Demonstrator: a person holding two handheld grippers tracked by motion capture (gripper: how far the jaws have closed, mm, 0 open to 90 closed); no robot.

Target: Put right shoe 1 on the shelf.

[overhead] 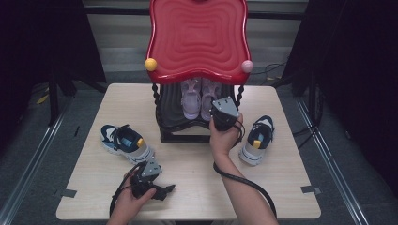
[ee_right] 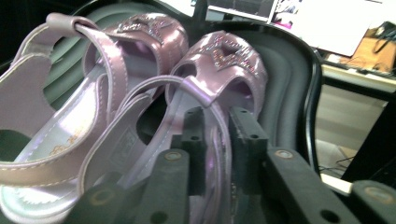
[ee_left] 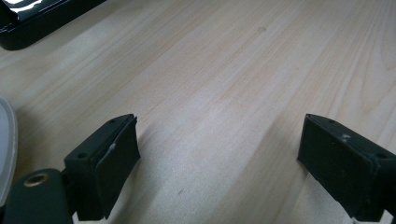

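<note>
From the high view, the red wavy top shelf covers the toes of the pink sandals on the lower shelf, and its back edge at twelve o'clock is cut off. The right tongs are hidden under their grey plate. In the right gripper view, whether the pads press the sandal's side strap between them cannot be told.

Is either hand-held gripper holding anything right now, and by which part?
The right hand-held gripper has its jaws around the heel strap of the right-hand pink sandal on the shelf; whether the pads still press cannot be told. The left hand-held gripper is open over the table, holding nothing.
</note>
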